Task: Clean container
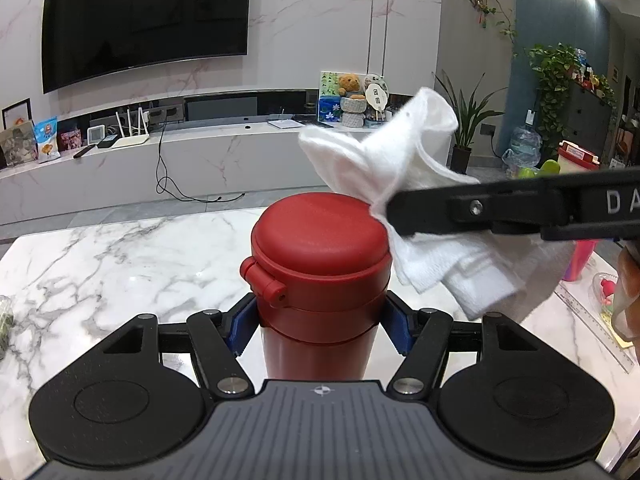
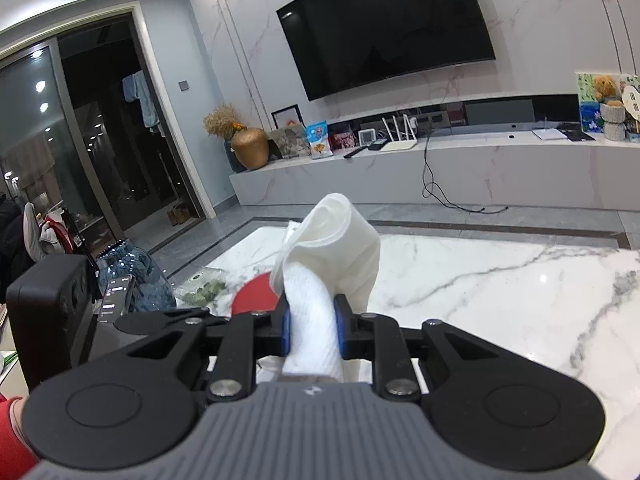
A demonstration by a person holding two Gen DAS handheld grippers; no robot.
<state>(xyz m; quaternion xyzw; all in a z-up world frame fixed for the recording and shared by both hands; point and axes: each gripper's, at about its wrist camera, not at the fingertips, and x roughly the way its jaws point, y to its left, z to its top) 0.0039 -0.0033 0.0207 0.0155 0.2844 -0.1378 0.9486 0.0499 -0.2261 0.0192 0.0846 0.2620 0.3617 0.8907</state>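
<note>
The left claw point(image 1: 320, 320) is clamped on the red bottle point(image 1: 320, 264), which stands upright over the marble table point(image 1: 120, 264). The right claw point(image 2: 311, 330) is clamped on a white cloth point(image 2: 332, 248) touching the lid's edge. The wiping looks barely started; most of the bottle is left.

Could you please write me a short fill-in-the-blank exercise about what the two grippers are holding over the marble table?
1. The left gripper is clamped on a flask whose colour is ____.
2. The right gripper pinches a crumpled white ____.
3. The flask's lid is ____, not open.
4. The wall behind the marble table carries a large black ____.

Missing words: red; cloth; closed; television
</note>
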